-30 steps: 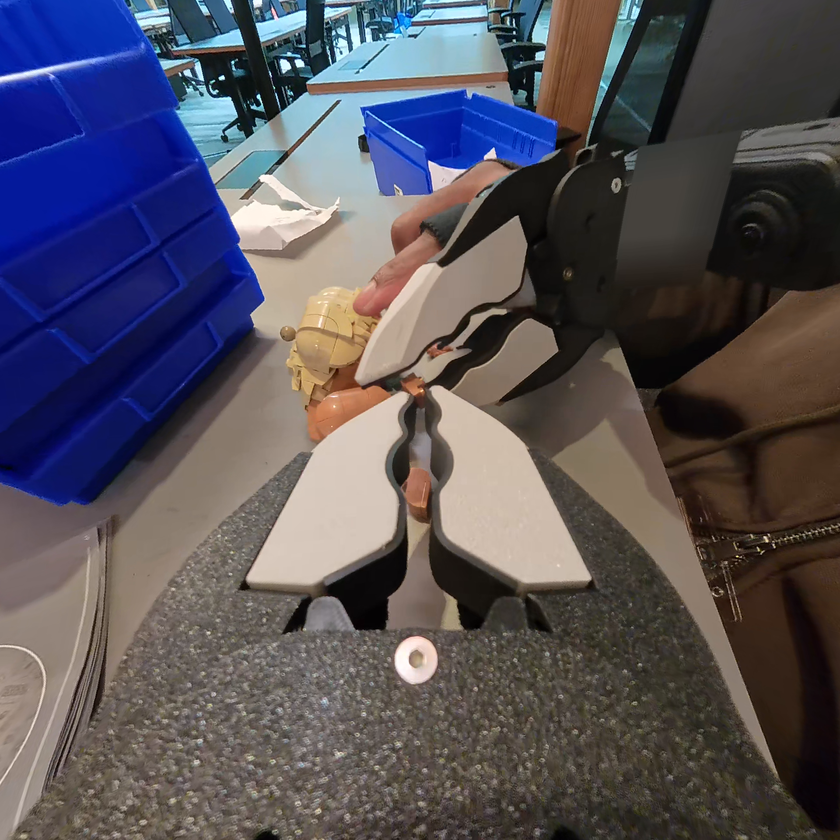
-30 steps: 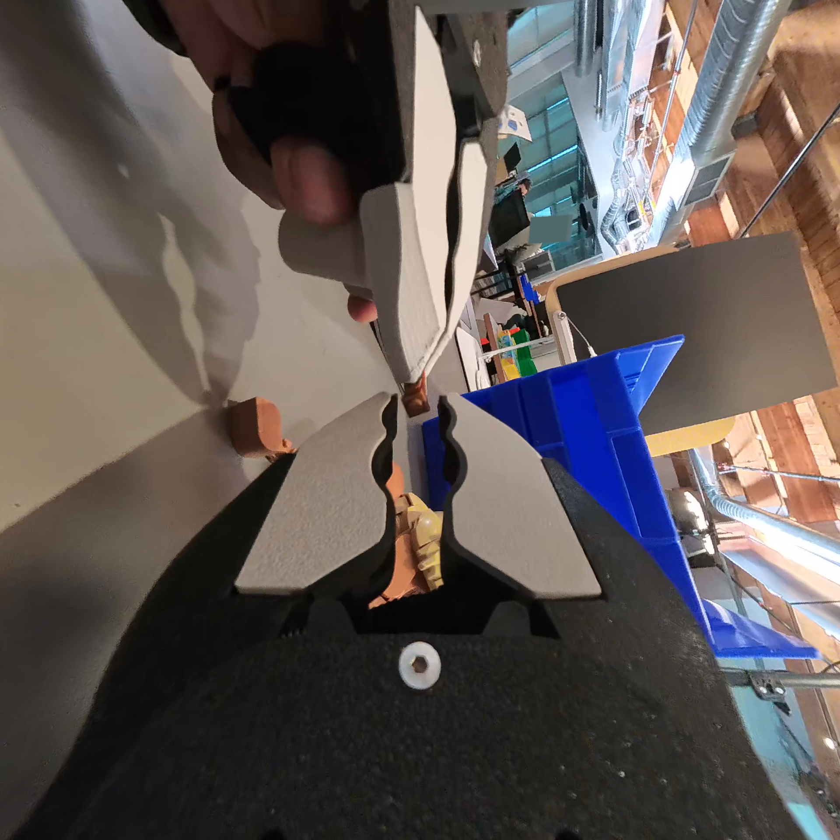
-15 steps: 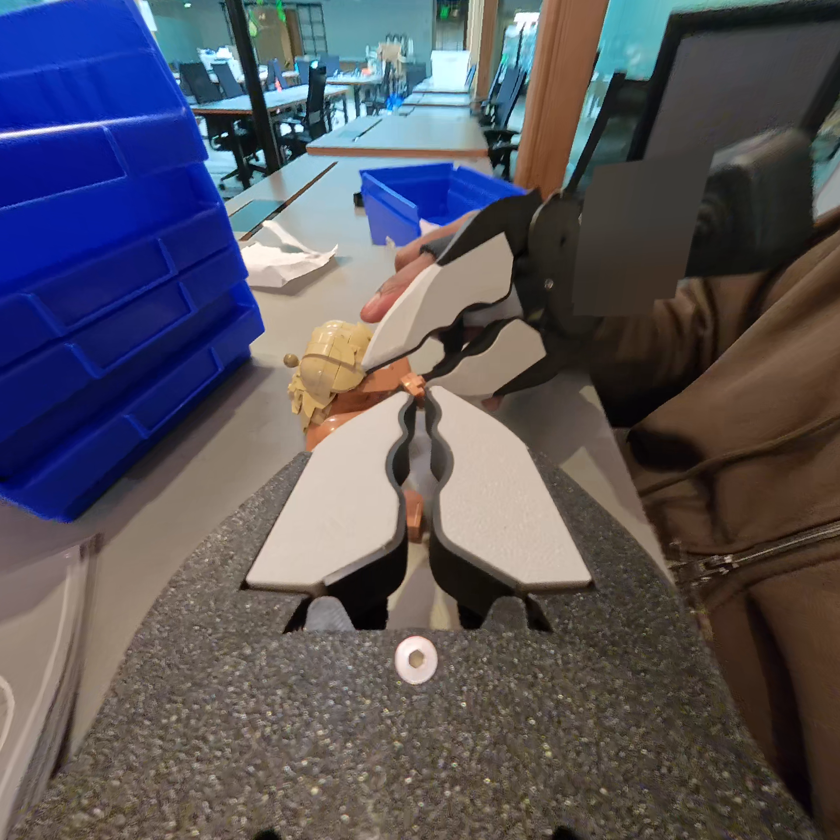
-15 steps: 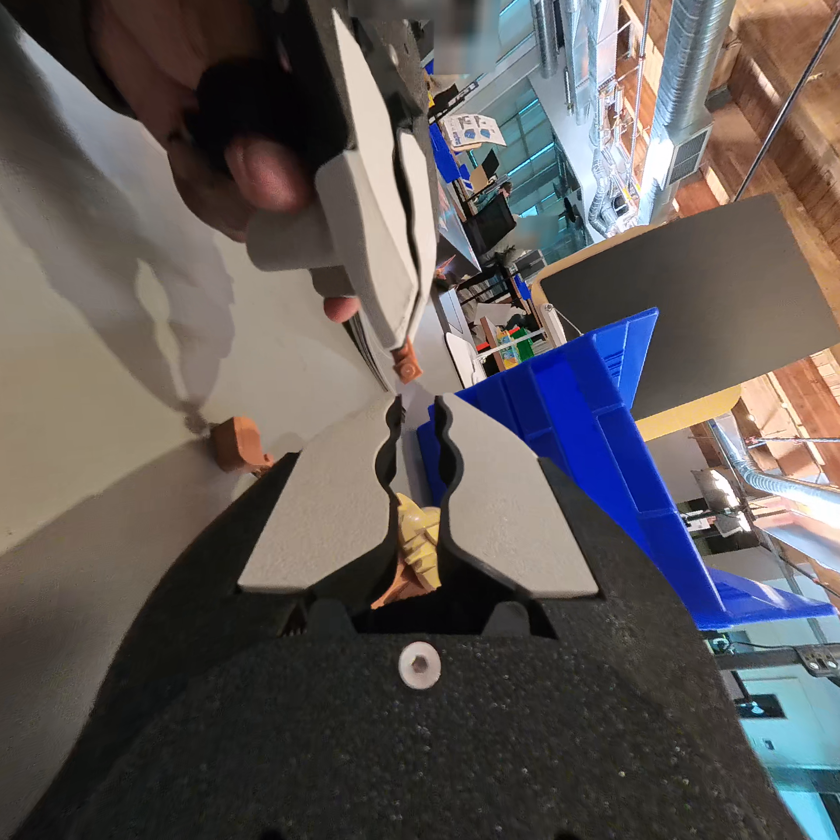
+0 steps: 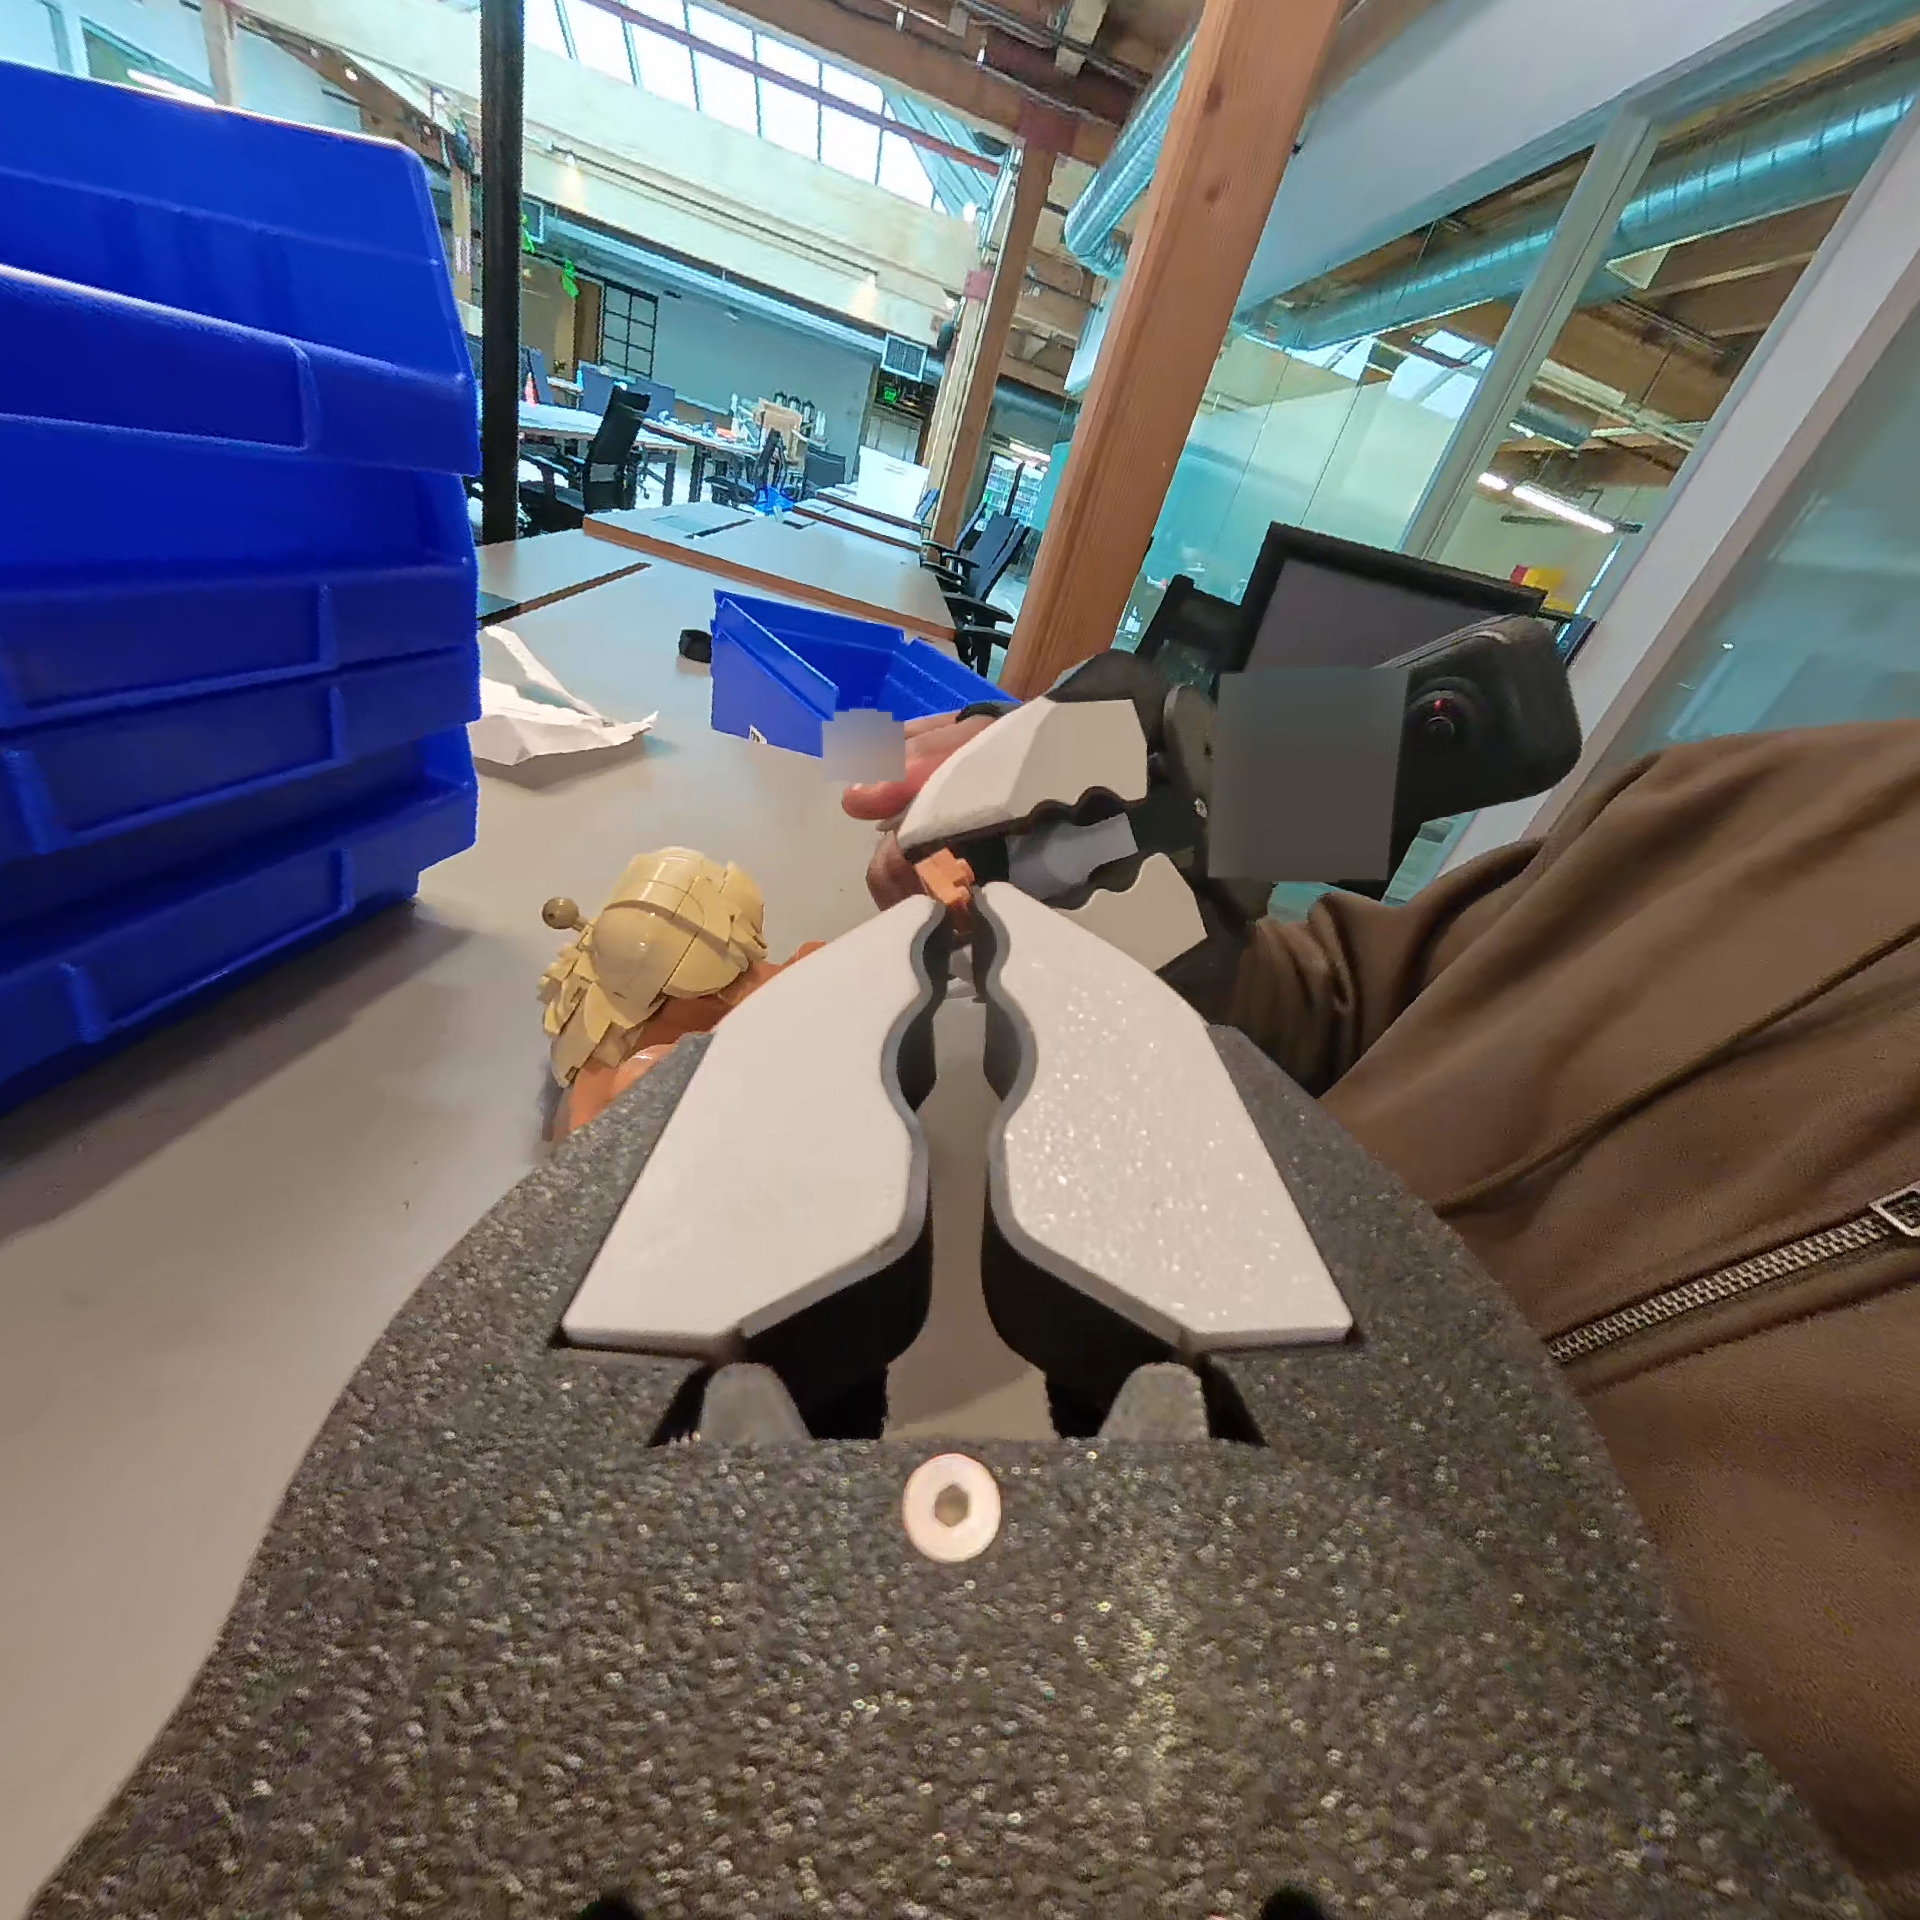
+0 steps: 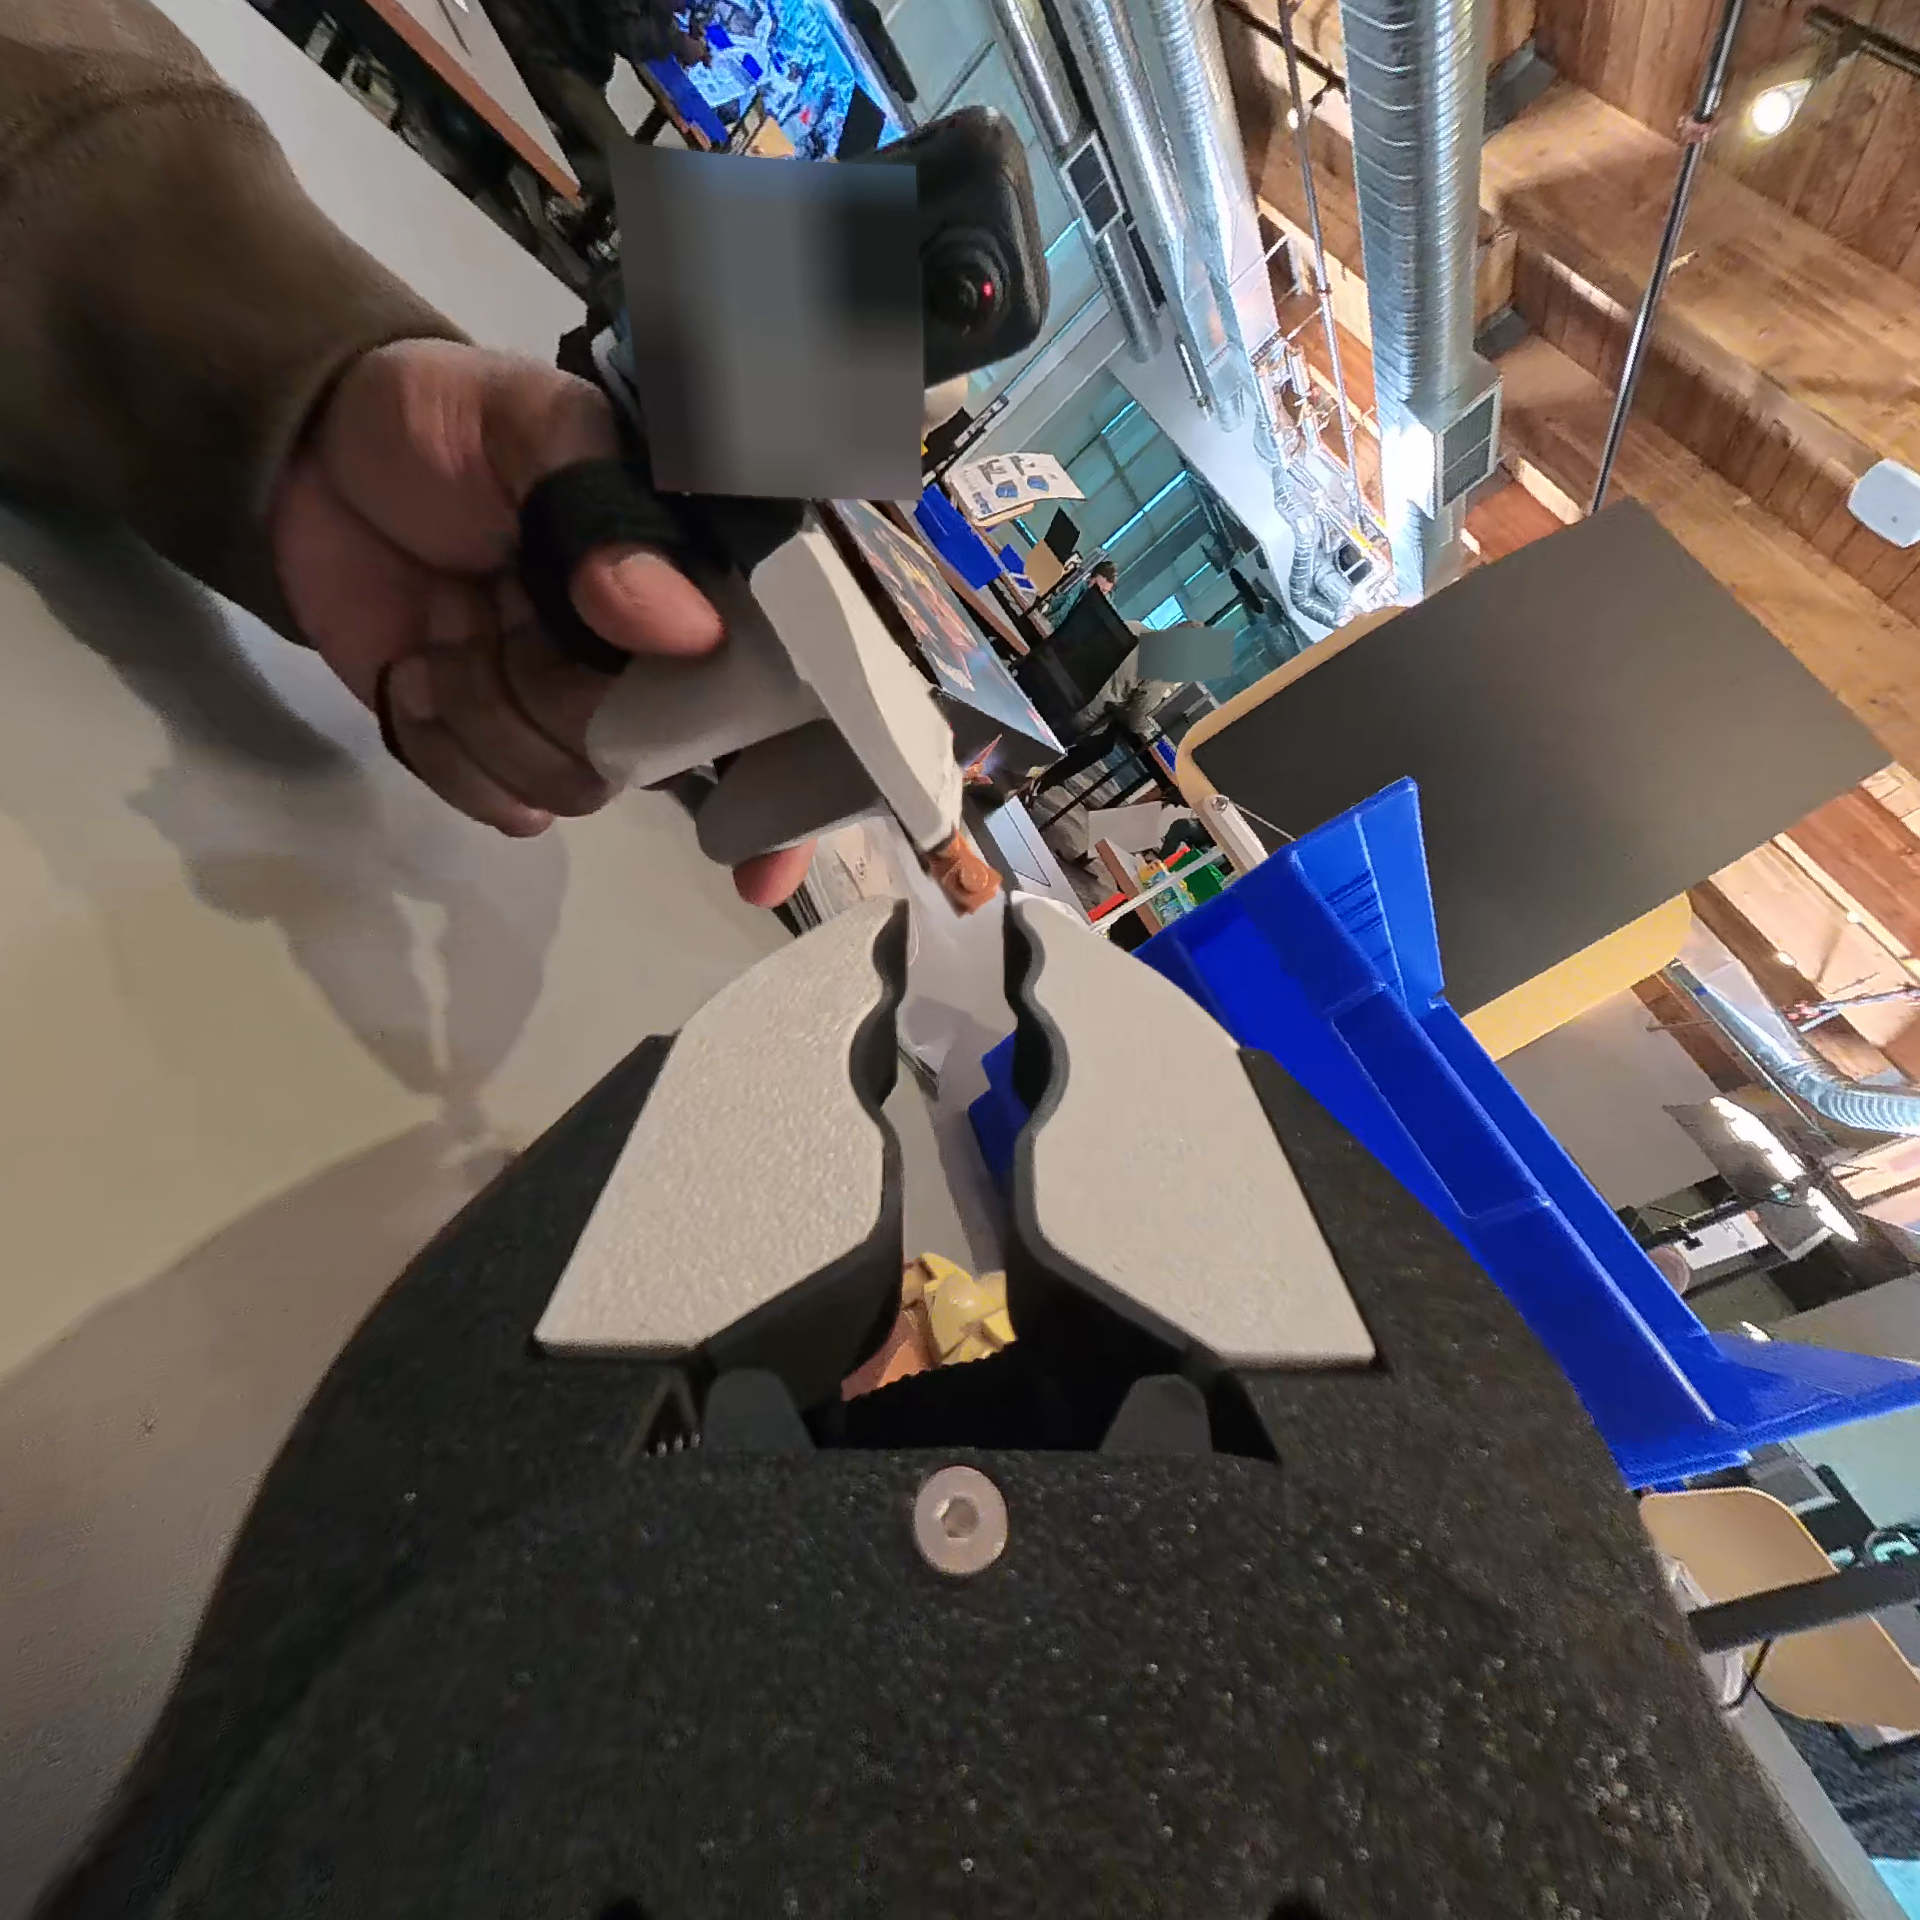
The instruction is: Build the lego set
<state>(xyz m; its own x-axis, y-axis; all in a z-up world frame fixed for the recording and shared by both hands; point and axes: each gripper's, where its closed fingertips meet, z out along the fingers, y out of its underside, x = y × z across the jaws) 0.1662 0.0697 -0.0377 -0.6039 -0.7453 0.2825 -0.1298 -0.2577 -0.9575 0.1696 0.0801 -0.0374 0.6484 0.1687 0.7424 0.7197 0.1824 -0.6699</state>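
Pinching a small brown piece [image 6: 961, 871] above the tan model [image 5: 649, 951], left gripper [image 5: 961, 906] fingers nearly meet, right gripper [image 6: 956, 920] fingers narrowly apart; light, rigid, slippery, best held by flat sides.

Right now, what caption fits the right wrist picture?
Left gripper holds a small brown brick at the tips of the open right gripper.

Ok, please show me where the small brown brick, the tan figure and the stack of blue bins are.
small brown brick [image 6: 961, 873], right wrist view, its middle.
tan figure [image 5: 665, 940], left wrist view, its domed top.
blue bins [image 5: 208, 623], left wrist view, front wall of the stack.
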